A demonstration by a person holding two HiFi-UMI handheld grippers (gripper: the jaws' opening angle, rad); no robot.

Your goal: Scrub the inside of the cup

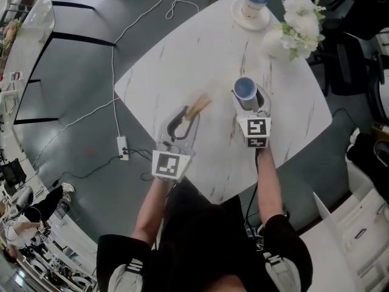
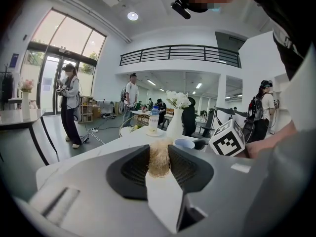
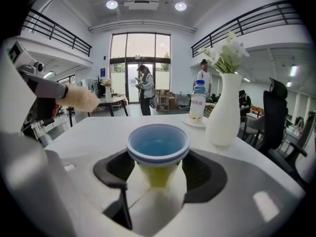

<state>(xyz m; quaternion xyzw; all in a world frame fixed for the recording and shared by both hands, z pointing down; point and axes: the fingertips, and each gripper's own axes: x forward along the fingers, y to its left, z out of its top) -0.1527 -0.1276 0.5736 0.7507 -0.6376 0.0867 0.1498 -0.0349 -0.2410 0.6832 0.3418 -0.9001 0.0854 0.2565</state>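
- Left gripper [image 2: 159, 154]: jaws closed on a tan fibrous scrubber [image 2: 159, 166]; the tuft projects past the tips; it is held off to the cup's left, not in it
- Right gripper [image 3: 158, 174]: jaws set wide, pads apparently bearing on the sides of the cup [image 3: 158, 149] just under its rim; cup upright, mouth up
- Step in hand, as judged: steadying the cup before the scrubber goes in; grip firm, not crushing; bring the tuft over the mouth and lower it straight in; work round the wall, then the base; avoid knocking the rim, which could tip the cup
- Cup, appearance: small and tapered; blue interior with a blue double-lipped rim; yellow-green outside below; the interior looks empty, no soil visible
- Cup, location: over the right half of the white marbled table [image 1: 200, 53]; whether its base rests there cannot be told; white vase [image 3: 224, 112] and bottle [image 3: 197, 102] stand beyond, well apart
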